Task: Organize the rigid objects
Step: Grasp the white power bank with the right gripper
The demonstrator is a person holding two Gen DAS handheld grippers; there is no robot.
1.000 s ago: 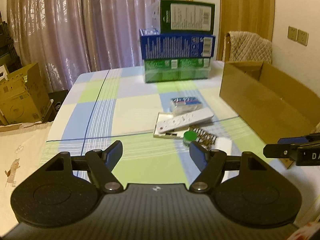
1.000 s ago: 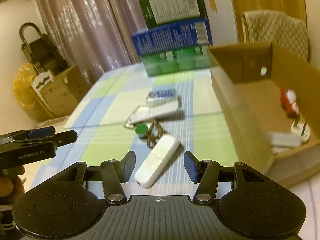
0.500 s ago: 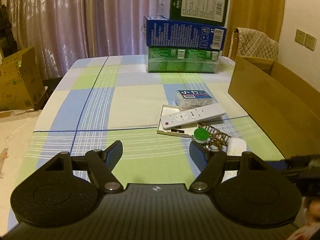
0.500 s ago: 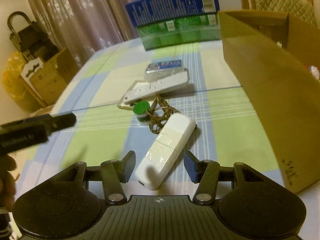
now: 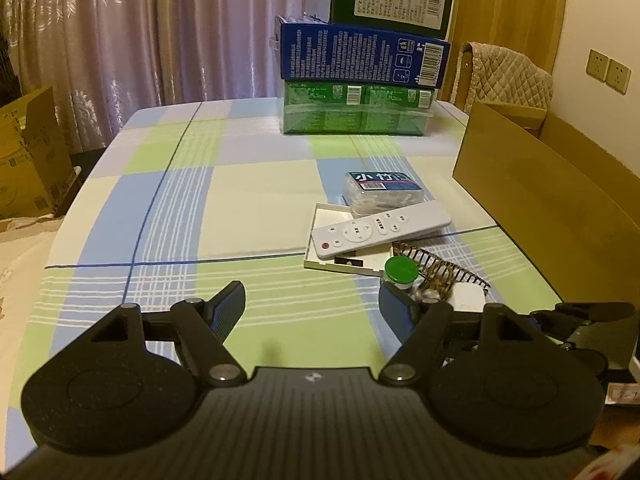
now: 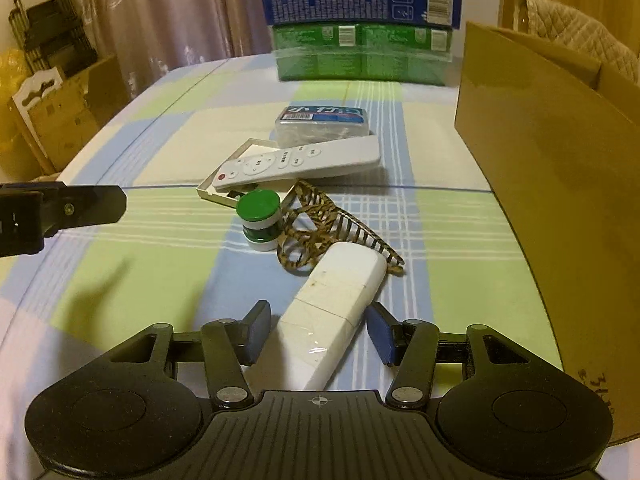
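Observation:
A long white plastic device (image 6: pixel 334 306) lies on the checked tablecloth between the open fingers of my right gripper (image 6: pixel 318 332), which straddles its near end without closing on it. Just beyond lie a tortoiseshell hair comb (image 6: pixel 320 224), a green-capped jar (image 6: pixel 259 220), a white remote (image 6: pixel 298 162) on a flat white tray (image 6: pixel 224 192) and a clear box with a blue label (image 6: pixel 322 124). My left gripper (image 5: pixel 312 308) is open and empty, hovering left of the same cluster: the remote (image 5: pixel 380 234) and the jar (image 5: pixel 399 272).
An open cardboard box (image 6: pixel 548 184) stands along the right side; its wall also shows in the left wrist view (image 5: pixel 540 196). Stacked green and blue cartons (image 5: pixel 360 80) stand at the table's far edge. Cardboard boxes (image 5: pixel 28 156) sit on the floor at left.
My right gripper has moved down and forward, so the white device now lies between its fingers. My left gripper has moved forward toward the cluster. Both stay open.

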